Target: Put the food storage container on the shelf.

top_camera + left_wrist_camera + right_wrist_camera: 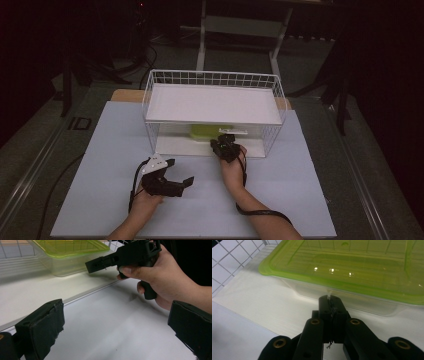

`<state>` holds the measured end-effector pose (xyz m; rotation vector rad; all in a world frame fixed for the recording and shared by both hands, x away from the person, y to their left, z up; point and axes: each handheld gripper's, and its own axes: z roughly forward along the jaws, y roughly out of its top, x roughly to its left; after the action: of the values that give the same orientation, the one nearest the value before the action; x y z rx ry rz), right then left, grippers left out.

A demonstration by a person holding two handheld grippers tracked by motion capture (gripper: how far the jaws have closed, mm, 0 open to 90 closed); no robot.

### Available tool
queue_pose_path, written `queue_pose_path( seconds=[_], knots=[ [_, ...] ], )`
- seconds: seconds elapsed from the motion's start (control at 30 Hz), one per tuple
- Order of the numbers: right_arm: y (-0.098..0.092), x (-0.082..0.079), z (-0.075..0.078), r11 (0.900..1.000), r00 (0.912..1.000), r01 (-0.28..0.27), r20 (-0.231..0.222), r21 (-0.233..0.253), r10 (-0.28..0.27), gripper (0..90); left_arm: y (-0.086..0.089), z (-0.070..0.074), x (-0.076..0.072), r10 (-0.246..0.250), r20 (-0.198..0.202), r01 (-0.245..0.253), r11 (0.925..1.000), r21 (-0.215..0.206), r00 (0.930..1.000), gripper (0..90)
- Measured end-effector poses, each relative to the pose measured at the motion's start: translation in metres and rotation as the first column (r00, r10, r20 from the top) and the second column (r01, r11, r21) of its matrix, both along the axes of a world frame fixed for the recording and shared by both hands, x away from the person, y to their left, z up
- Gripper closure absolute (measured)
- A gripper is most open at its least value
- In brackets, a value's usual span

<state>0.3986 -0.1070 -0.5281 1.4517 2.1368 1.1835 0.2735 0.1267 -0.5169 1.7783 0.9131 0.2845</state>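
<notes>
**Right gripper shut at the box under the rack shelf**

While the bench (115,150) spreads pale across the lower half of the high view, the rack (212,80) of white wire stands at its centre, a flat white shelf (212,104) across its top. Under that shelf, at mid-frame, sits the box (207,131), clear with a green lid; in the right gripper view it runs across the top of the frame.

Just right of centre in the high view, the right gripper (226,140) reaches into the rack's open front. Its fingers (325,307) are pressed together, tips at the box's near wall, holding nothing that can be seen.

Lower left of centre, the left gripper (180,175) hangs over bare bench, its fingers (45,322) spread wide and empty.
</notes>
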Motion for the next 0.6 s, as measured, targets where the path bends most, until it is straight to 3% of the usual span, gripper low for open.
queue_pose_path(
  seconds=[0.3,0.37,0.47,0.6],
  knots=[
    [-0.001,-0.014,0.005,0.996,0.9950,-0.068,0.069,-0.052,0.072,81.4,-0.002,0.000,0.000,-0.014,-0.008,0.014,0.9999,0.008,0.9999,1.6],
    [-0.006,-0.021,0.007,0.996,0.9951,-0.080,0.056,-0.039,0.082,79.8,-0.002,-0.001,0.000,-0.018,-0.007,0.018,0.9998,0.012,0.9998,1.6],
    [-0.011,-0.032,0.011,0.990,0.9888,-0.118,0.083,-0.083,0.125,76.1,-0.002,-0.001,0.000,-0.020,-0.011,0.020,0.9997,0.011,0.9997,1.6],
    [-0.021,-0.040,0.019,0.988,0.9838,-0.127,0.115,-0.089,0.137,73.8,-0.004,-0.001,0.000,-0.032,-0.010,0.032,0.9995,0.008,0.9994,1.6]
  ],
)
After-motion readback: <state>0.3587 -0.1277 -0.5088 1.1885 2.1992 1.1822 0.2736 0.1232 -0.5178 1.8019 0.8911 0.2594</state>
